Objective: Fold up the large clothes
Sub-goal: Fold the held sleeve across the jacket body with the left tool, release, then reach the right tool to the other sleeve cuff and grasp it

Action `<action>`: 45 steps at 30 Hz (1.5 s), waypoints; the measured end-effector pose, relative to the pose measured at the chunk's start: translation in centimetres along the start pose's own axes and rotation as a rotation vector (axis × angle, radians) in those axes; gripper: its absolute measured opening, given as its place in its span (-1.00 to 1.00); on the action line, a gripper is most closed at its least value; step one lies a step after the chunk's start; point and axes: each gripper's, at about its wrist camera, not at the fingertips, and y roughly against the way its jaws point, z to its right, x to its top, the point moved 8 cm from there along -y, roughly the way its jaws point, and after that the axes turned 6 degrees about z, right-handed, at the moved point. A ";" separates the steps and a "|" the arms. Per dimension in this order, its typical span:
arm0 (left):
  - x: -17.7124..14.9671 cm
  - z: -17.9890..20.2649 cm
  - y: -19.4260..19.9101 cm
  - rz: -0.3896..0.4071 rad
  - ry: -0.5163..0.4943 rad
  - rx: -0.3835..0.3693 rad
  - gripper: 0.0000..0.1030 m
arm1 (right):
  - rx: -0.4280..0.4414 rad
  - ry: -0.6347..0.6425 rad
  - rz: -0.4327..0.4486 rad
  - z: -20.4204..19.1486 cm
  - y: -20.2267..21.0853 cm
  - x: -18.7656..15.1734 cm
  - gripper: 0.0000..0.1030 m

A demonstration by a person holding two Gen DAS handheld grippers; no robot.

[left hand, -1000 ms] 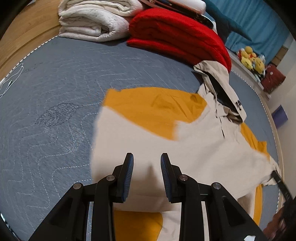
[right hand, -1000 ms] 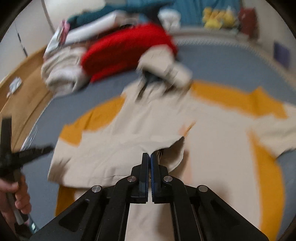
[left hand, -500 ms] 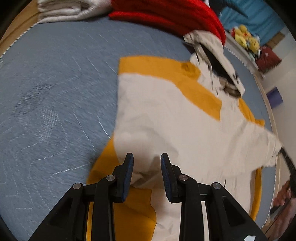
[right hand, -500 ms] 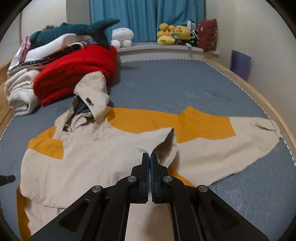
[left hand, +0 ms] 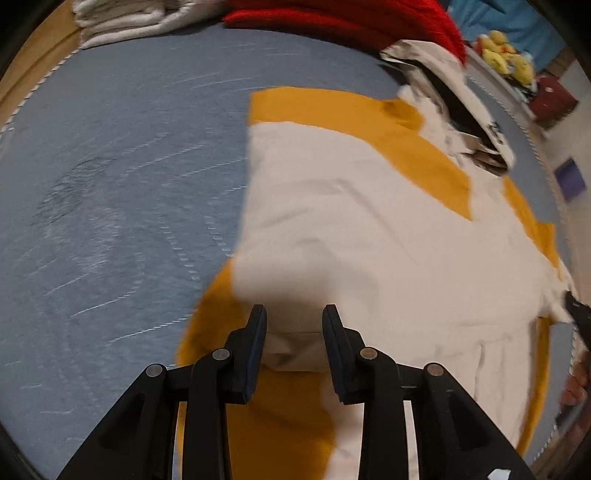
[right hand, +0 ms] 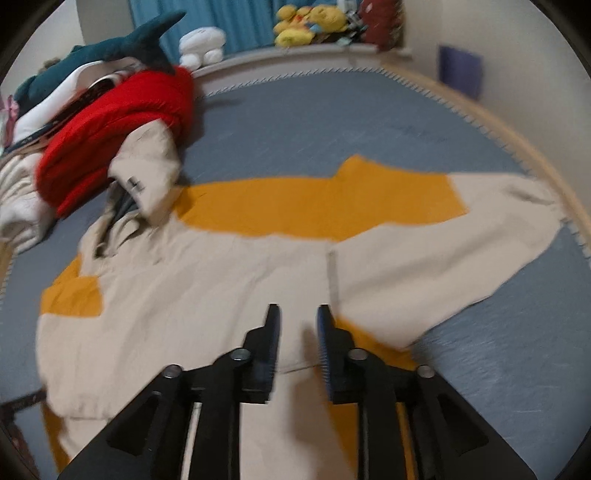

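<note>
Since the earlier shot the right gripper [right hand: 297,332] has let go: its jaws were pinched tight on a fold of the cream and mustard jacket [right hand: 229,288] and have just been opening, so now they're parted a bit with nothing clamped between them, only flat cloth lying underneath. Over on the other side, the left gripper [left hand: 294,334] sits at about the same gap as before, lower down over the bed, with a folded cream cuff or sleeve end sitting between its pads; honestly can't tell if the pads actually press on it. That jacket is spread across the blue-grey quilted mattress [right hand: 332,118], one sleeve folded in over the body, the other stretched out toward the wooden bed edge [right hand: 517,136]. Its hood rests up against a red blanket [right hand: 122,122]. Beyond that there's a pile of white bedding [left hand: 125,18], a shark plush [right hand: 122,48] and yellow plush toys [right hand: 306,22] on the ledge by the blue curtain [right hand: 240,18].
</note>
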 end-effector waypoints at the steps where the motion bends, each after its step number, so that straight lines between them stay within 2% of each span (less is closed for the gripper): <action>1: -0.5 0.1 -0.5 -0.025 -0.006 -0.010 -0.43 | 0.025 -0.010 -0.016 -0.3 -0.4 -0.4 -0.37; 4: -2.4 -0.9 -2.6 -0.120 -0.002 0.014 -0.44 | 0.088 -0.039 -0.093 -0.8 -2.7 -2.4 -0.34; 5: -2.4 -1.1 -2.6 -0.116 -0.003 0.014 -0.44 | 0.094 -0.040 -0.119 -0.8 -3.6 -2.9 -0.33; 8: -2.0 -0.6 -1.4 -0.088 -0.025 0.042 -0.45 | 0.033 -0.029 -0.183 0.4 -6.0 -4.7 -0.33; 11: -1.6 0.7 -0.4 -0.054 -0.041 0.004 -0.46 | 0.015 -0.018 -0.173 0.3 -5.4 -4.2 -0.33; 14: -2.1 1.6 -0.3 -0.067 -0.032 -0.039 -0.46 | 0.033 0.013 -0.120 -0.6 -4.4 -3.3 -0.31; 16: -2.3 1.7 -0.8 -0.086 -0.041 -0.018 -0.46 | 0.011 0.030 -0.140 -0.3 -5.0 -3.7 -0.28; 18: -2.8 1.8 -1.3 -0.100 -0.059 0.031 -0.46 | -0.029 0.018 -0.206 0.7 -6.1 -5.2 -0.24; 19: -3.0 1.7 -1.4 -0.101 -0.066 0.056 -0.46 | -0.026 -0.001 -0.209 0.9 -6.0 -5.2 -0.24; 21: -2.8 1.9 -1.0 -0.086 -0.060 0.063 -0.46 | -0.028 -0.009 -0.196 1.0 -5.2 -4.6 -0.23; 25: -2.3 2.8 0.9 -0.032 -0.070 0.050 -0.46 | -0.059 0.033 -0.108 0.9 -2.8 -2.8 -0.23; 30: -2.2 3.9 2.5 0.009 -0.114 0.061 -0.46 | -0.034 0.024 -0.024 0.3 0.9 -0.8 -0.23; 40: -2.6 7.9 4.4 0.073 -0.196 0.057 -0.46 | -0.034 0.114 0.093 -0.4 6.3 0.7 -0.23; 45: -3.0 9.5 4.8 0.096 -0.239 0.056 -0.46 | -0.059 0.135 0.132 1.9 7.9 0.7 -0.23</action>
